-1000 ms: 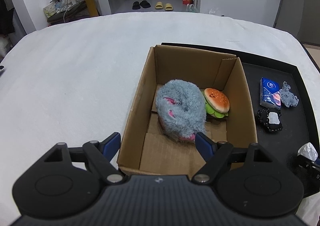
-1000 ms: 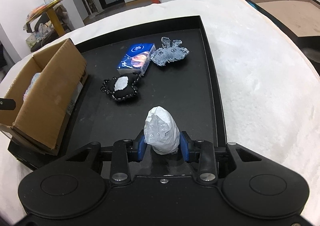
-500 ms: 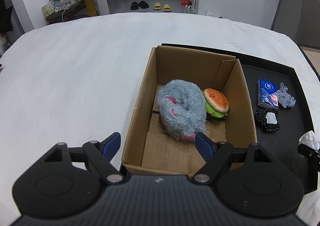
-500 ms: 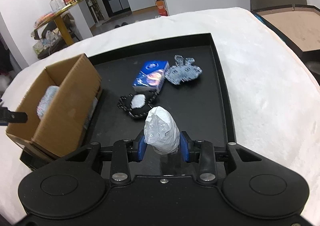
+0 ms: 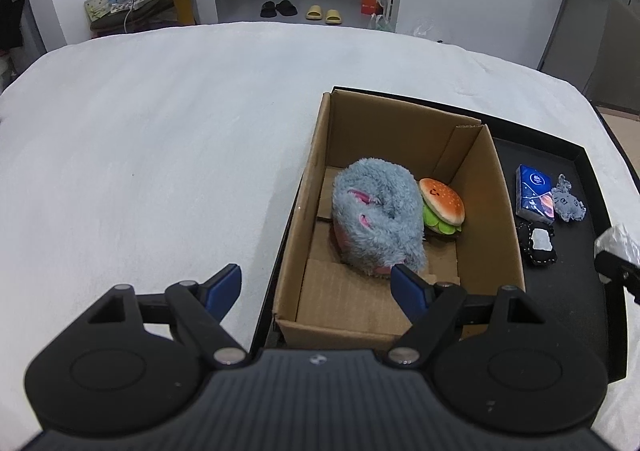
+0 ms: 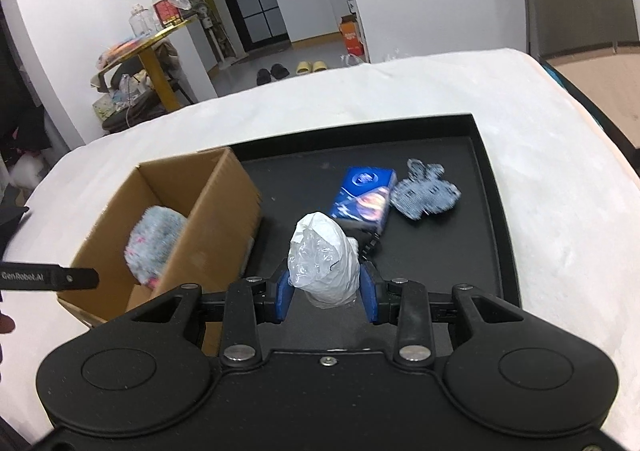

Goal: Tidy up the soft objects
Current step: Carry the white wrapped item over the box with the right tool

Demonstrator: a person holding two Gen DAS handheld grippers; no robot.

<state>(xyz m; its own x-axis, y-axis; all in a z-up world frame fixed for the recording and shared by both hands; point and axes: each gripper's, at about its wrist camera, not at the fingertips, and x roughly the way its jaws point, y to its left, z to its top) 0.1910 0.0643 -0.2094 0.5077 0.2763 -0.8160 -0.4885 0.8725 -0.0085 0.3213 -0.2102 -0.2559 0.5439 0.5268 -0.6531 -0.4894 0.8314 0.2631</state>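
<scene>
Right gripper (image 6: 325,289), lower centre of its view, has its blue fingers clamped on a crumpled white plastic bag (image 6: 323,256) held above the black tray (image 6: 496,211). Left gripper (image 5: 316,289), fingers spread wide and holding nothing, sits at the near end of the cardboard box (image 5: 508,211). Mid-frame, the box holds a grey plush toy (image 5: 378,217) touching a burger toy (image 5: 442,205); to the right on the tray lie a black pouch (image 5: 538,243), a blue tissue pack (image 5: 534,193) and a denim bunny (image 5: 568,205).

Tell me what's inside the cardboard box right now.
The cardboard box holds a fluffy grey-blue plush and a burger plush leaning against it, on bare cardboard floor. Anything beneath the grey plush is covered and can't be seen.
</scene>
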